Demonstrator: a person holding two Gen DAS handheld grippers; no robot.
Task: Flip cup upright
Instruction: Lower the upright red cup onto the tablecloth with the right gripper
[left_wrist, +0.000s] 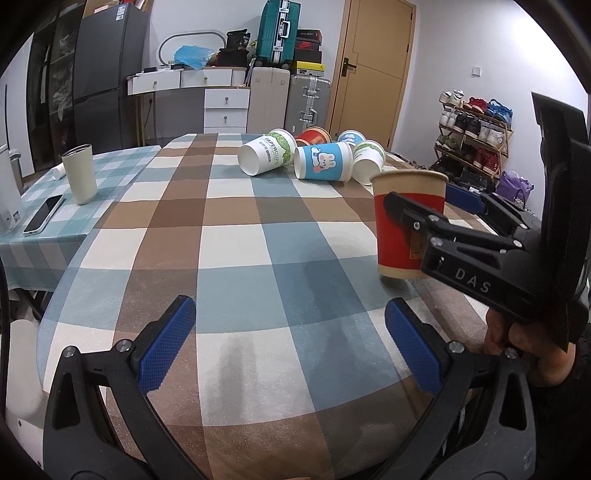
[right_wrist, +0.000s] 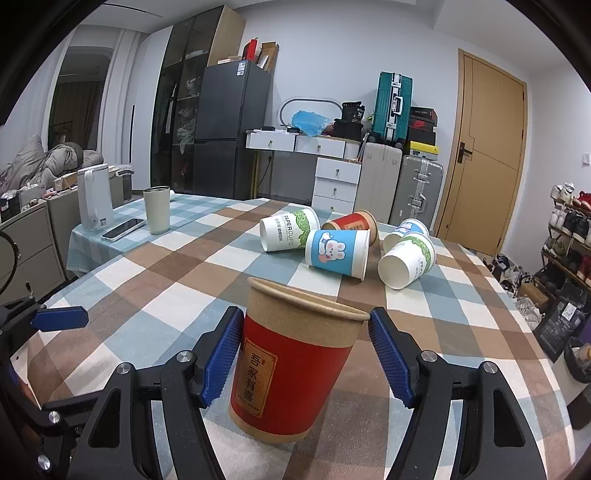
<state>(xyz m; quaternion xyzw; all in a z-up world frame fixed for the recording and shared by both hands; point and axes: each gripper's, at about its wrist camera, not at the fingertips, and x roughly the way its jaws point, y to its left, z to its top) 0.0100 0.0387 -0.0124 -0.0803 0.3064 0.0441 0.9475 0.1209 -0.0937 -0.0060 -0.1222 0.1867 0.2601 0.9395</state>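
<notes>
The red cup (right_wrist: 295, 363) stands mouth-up near the tabletop's (right_wrist: 155, 291) near edge, between the right gripper's (right_wrist: 304, 354) jaws; the left pad looks to touch its wall, the right pad stands clear, so the jaws are apart rather than clamped; this reads as the release step after righting; the left gripper (left_wrist: 291, 347) hovers with jaws wide apart, holding nothing; five more cups (right_wrist: 338, 251) lie on their sides toward the far edge; next, draw the right gripper straight back without nudging the cup.
</notes>
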